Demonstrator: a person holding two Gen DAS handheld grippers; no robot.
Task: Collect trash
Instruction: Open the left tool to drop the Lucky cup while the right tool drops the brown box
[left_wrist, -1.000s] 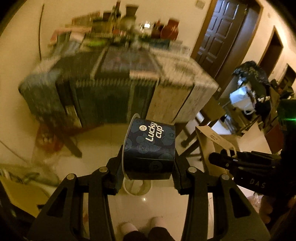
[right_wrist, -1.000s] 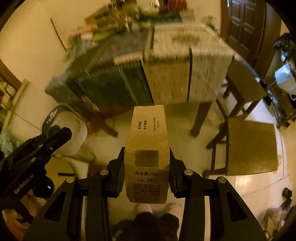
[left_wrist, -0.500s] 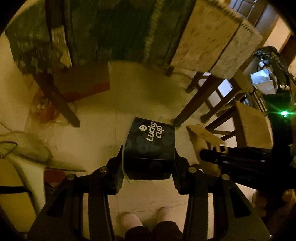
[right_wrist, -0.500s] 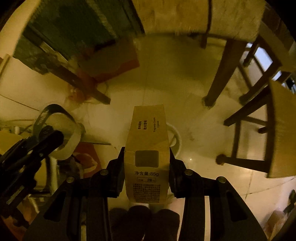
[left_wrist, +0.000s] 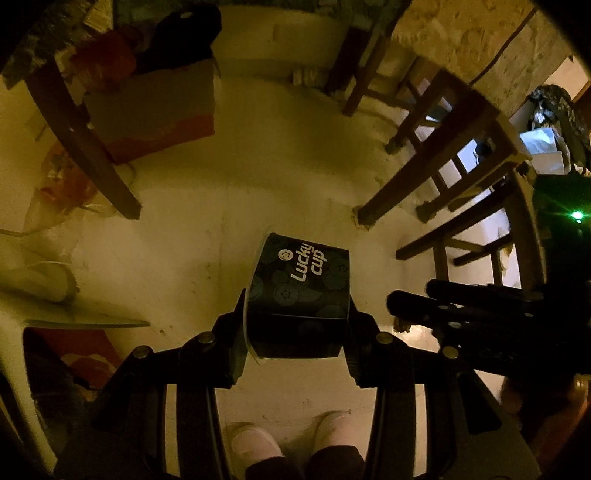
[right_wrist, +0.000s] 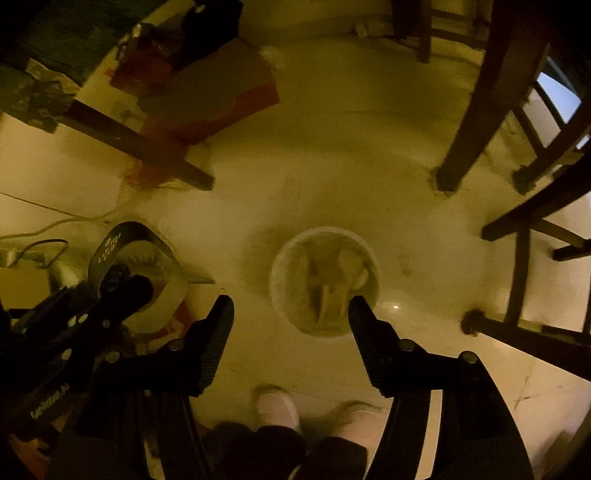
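Observation:
My left gripper (left_wrist: 295, 325) is shut on a dark blue "Lucky cup" paper cup (left_wrist: 301, 291), held on its side above the floor. The cup's white inside also shows at the left of the right wrist view (right_wrist: 147, 273). My right gripper (right_wrist: 291, 314) is open and empty, directly above a round white trash bin (right_wrist: 325, 282) on the floor. A tan cardboard box (right_wrist: 327, 288) lies inside the bin. The right gripper's fingers (left_wrist: 443, 302) show at the right of the left wrist view.
Dark wooden table legs (left_wrist: 85, 147) and chair legs (left_wrist: 413, 173) stand around the tiled floor. A red and white paper bag (left_wrist: 155, 110) sits under the table. The person's feet in light slippers (right_wrist: 277, 410) are below. Cables lie at left (right_wrist: 44, 229).
Both grippers tilted down from the table toward the floor. My right gripper opened and let go of the cardboard box, which now lies in the bin. The left still holds the cup.

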